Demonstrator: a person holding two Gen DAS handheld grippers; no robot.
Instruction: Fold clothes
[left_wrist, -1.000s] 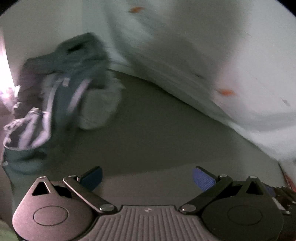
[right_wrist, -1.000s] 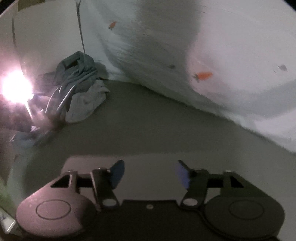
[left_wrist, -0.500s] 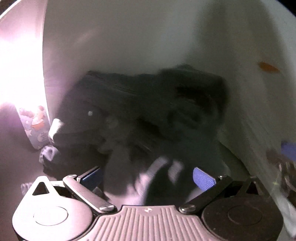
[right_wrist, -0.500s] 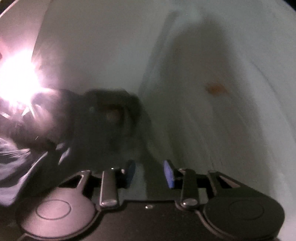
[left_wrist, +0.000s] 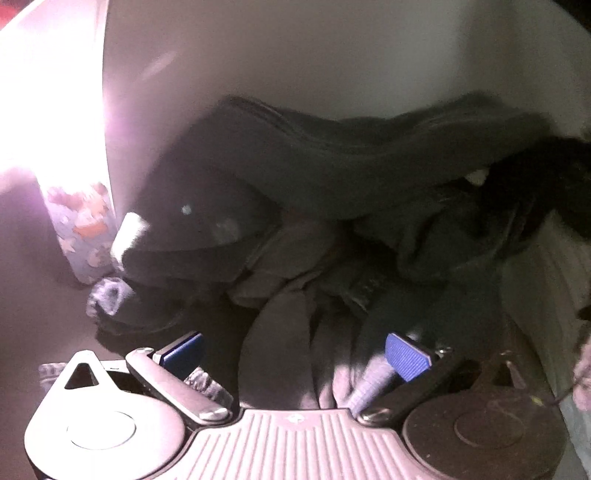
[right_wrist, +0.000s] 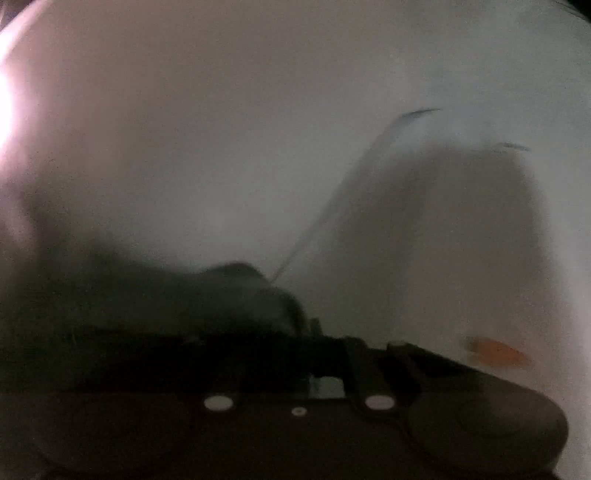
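Note:
A heap of dark clothes (left_wrist: 332, 206) fills the left wrist view against a white wall. My left gripper (left_wrist: 295, 354) is open, its blue pads on either side of a grey garment (left_wrist: 280, 350) at the heap's near edge. In the right wrist view, my right gripper (right_wrist: 321, 350) is dark and blurred, its fingers drawn close together at the edge of a dark garment (right_wrist: 184, 295). I cannot tell whether cloth is pinched between them.
A white wall (left_wrist: 332, 55) stands behind the heap. A bright light (left_wrist: 44, 110) glares at the left. A patterned cloth (left_wrist: 85, 229) hangs at the left. A pale sheet with an orange print (right_wrist: 495, 352) lies at the right.
Both grippers have moved left from the bare grey surface into the clothes heap. The right gripper's fingers have closed in from wide apart. The left gripper stayed open.

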